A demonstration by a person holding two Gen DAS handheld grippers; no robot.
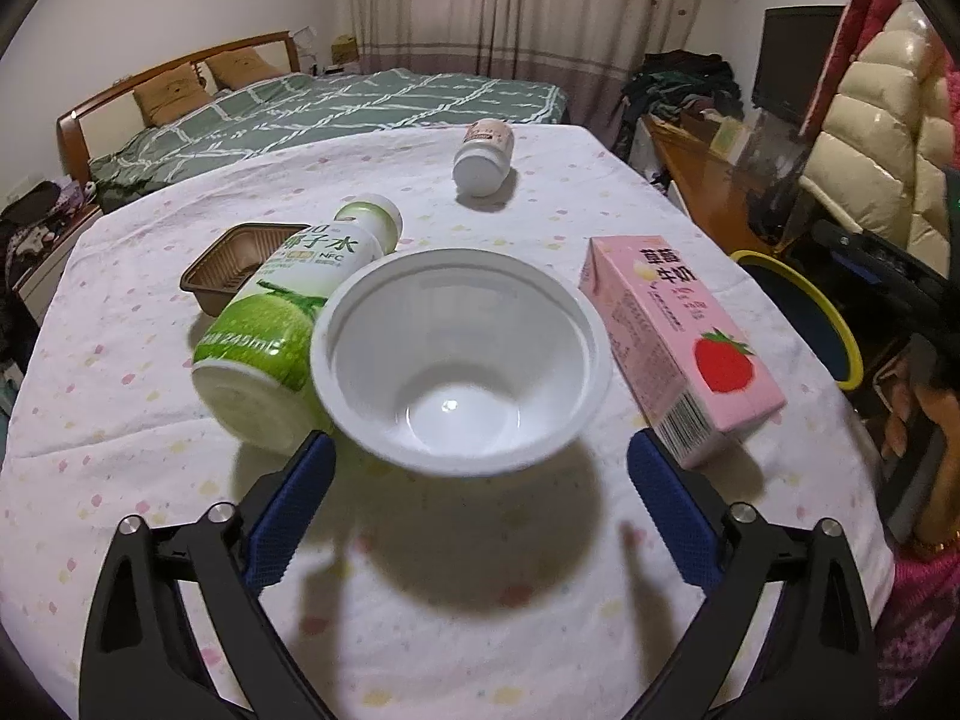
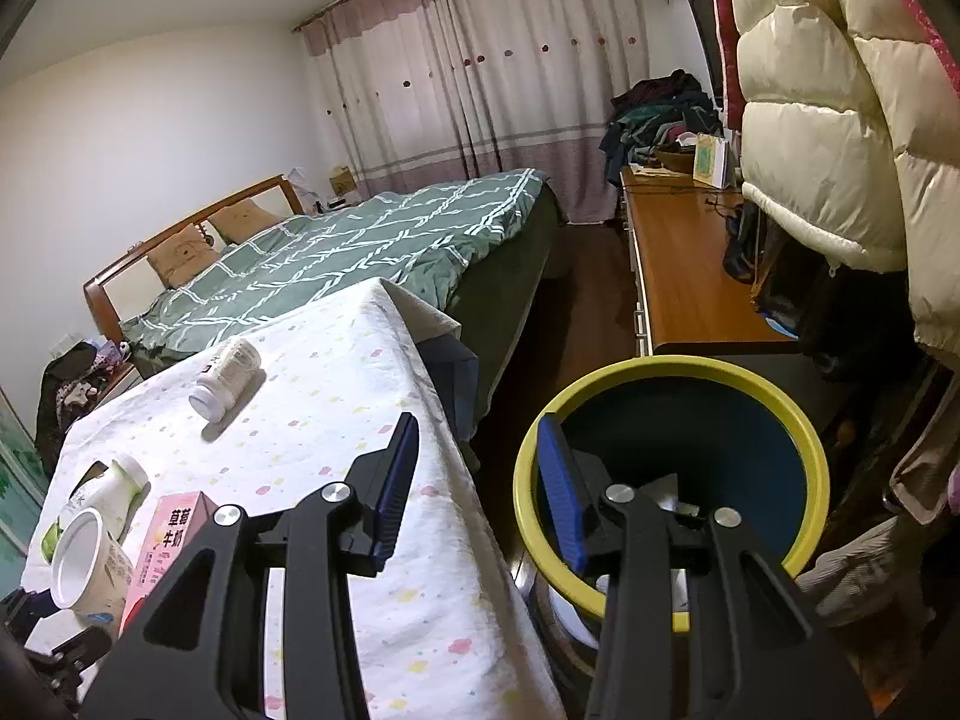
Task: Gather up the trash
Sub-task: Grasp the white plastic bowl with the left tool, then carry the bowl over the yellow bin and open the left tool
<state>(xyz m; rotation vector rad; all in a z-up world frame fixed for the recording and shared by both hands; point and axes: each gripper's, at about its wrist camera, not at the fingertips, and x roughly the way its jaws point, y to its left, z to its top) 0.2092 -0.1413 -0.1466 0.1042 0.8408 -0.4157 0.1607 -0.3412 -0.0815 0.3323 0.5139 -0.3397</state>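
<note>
My left tongs (image 1: 480,462) hung wide apart over the table (image 1: 120,396), their blue pads (image 1: 288,516) flanking the near side of a white plastic bowl (image 1: 462,360) without touching it; nothing was gripped. The bowl sat upright and empty. Against its left side lay a green coconut-water bottle (image 1: 270,324) on its side, cap pointing away from me, and behind that bottle rested a small brown plastic tray (image 1: 228,270). To the bowl's right lay a pink strawberry milk carton (image 1: 678,348), close to my right-hand pad, though I could not tell whether they touched. Farther back, well apart from the rest, a small white bottle (image 1: 483,159) lay on its side.

My right tongs (image 2: 480,486) were partly spread and held nothing. They hovered past the table's edge, one pad (image 2: 396,486) over the dotted cloth (image 2: 336,396) and the other in front of the yellow-rimmed bin (image 2: 672,372) standing on the floor beside the table. The bin's inside was dark blue, and I could not make out its contents.
</note>
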